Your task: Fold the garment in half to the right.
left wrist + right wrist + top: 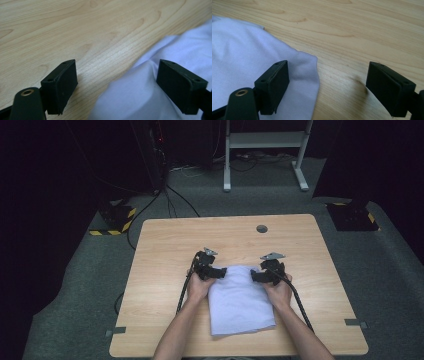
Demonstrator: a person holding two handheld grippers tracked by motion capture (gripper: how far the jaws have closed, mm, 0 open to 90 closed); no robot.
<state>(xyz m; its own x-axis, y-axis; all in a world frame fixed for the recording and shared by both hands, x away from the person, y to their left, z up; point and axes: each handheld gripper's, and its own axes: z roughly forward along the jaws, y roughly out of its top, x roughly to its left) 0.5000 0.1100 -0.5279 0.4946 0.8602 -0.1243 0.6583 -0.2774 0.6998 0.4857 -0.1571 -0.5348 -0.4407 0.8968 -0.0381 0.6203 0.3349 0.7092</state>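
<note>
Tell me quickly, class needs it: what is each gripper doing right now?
Left gripper: jaws open, astride the edge of the white cloth, holding nothing.
Right gripper: jaws open over the cloth's corner, holding nothing.

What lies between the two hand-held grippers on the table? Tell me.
The far end of the folded white cloth lies between the left hand-held gripper and the right hand-held gripper, as the high view shows. Both stand open at its edges.
</note>
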